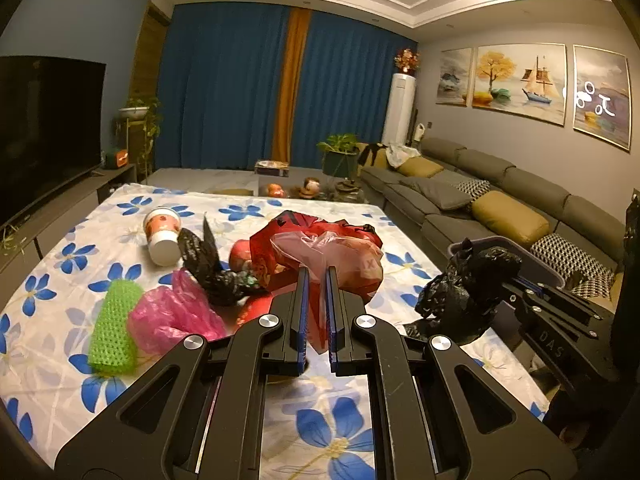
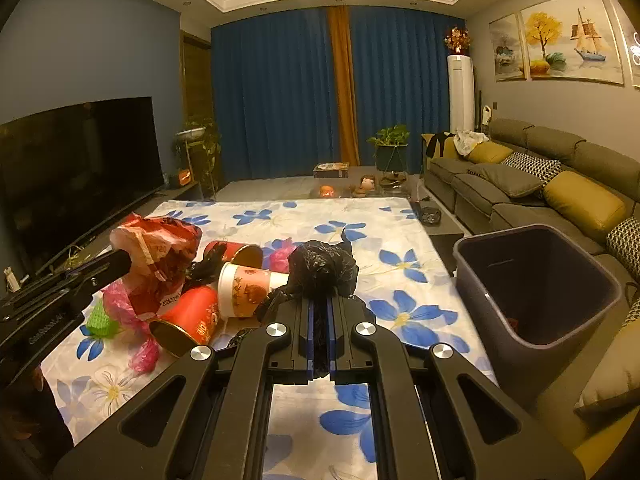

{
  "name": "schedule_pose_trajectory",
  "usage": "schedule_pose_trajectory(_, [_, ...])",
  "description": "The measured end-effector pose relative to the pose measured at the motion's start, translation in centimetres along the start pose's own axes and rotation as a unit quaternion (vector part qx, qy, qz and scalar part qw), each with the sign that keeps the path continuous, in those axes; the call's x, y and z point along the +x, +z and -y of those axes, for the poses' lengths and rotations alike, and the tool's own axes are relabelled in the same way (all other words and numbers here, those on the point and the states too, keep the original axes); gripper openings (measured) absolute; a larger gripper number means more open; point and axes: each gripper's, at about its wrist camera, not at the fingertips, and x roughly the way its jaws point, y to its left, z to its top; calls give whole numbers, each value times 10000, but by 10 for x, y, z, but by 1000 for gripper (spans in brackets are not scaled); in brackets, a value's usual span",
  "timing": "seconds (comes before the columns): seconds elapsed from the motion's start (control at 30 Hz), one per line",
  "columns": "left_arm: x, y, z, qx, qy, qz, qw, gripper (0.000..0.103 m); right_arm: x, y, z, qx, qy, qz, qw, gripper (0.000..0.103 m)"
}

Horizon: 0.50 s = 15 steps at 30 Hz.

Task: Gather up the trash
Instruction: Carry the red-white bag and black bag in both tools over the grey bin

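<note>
My left gripper (image 1: 317, 276) is shut on a red and clear plastic bag (image 1: 332, 252) and holds it above the flowered table; the bag also shows in the right wrist view (image 2: 160, 256). My right gripper (image 2: 320, 308) is shut on a crumpled black plastic bag (image 2: 322, 266), also seen in the left wrist view (image 1: 468, 288). Loose trash lies on the table: a white paper cup (image 2: 244, 288), a red cup (image 2: 192, 320), a pink bag (image 1: 172, 316), a green mesh sleeve (image 1: 114, 326) and another black bag (image 1: 208, 264).
A dark grey trash bin (image 2: 536, 292) stands off the table's right edge, beside the long sofa (image 2: 540, 188). A TV (image 2: 76, 168) on a low cabinet runs along the left. The table carries a white cloth with blue flowers (image 2: 360, 224).
</note>
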Motion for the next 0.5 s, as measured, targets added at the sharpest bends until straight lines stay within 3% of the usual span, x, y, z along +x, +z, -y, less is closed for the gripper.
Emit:
schedule_pose_trajectory(0.27, [6, 7, 22, 172, -195, -2, 9997, 7, -14, 7, 19, 70, -195, 154, 9997, 6])
schedule_pose_trajectory(0.5, [18, 20, 54, 441, -513, 64, 9977, 7, -24, 18, 53, 153, -622, 339, 9974, 6])
